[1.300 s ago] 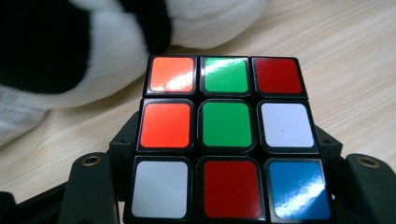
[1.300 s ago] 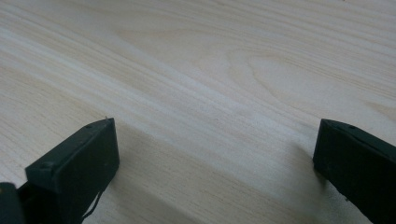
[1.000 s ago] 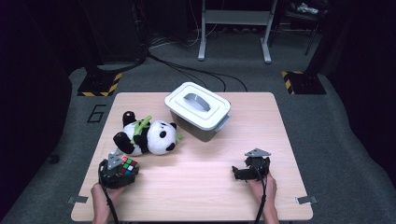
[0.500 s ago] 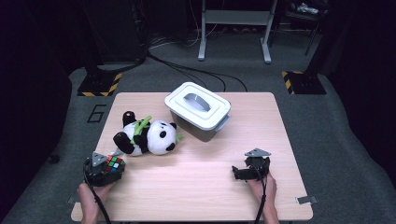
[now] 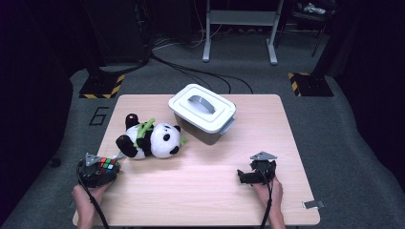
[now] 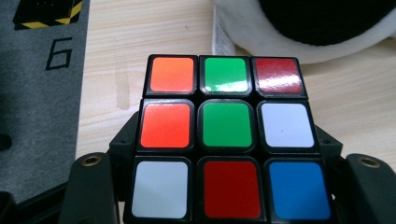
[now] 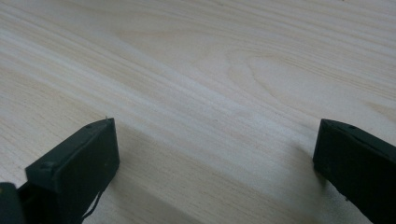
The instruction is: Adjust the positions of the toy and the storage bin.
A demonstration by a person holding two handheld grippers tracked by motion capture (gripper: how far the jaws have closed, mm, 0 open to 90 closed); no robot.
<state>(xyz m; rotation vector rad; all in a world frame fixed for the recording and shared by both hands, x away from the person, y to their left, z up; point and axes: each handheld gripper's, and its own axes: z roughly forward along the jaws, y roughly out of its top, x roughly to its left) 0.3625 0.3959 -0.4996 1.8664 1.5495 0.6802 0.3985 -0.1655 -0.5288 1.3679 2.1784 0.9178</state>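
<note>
A scrambled puzzle cube [image 6: 226,137] sits between the black jaws of my left gripper [image 5: 106,167], which is shut on it near the table's front left corner; the cube [image 5: 108,164] shows as a patch of coloured tiles in the high view. Just beyond it lies a plush panda [image 5: 150,140] on its side, its white and black fur [image 6: 327,28] filling the top right of the left gripper view. My right gripper [image 5: 244,176] rests low over bare wood at the front right, jaws wide apart and nothing between them [image 7: 215,154].
A white lidded box [image 5: 203,112] with a grey handle stands at the back middle of the wooden table [image 5: 267,124]. Grey floor with a painted 6 [image 6: 58,53] lies past the left edge. Cables and a metal stand base sit on the floor behind.
My left gripper has carried the cube leftward along the front of the table, toward the left edge. The right gripper has stayed where it was.
</note>
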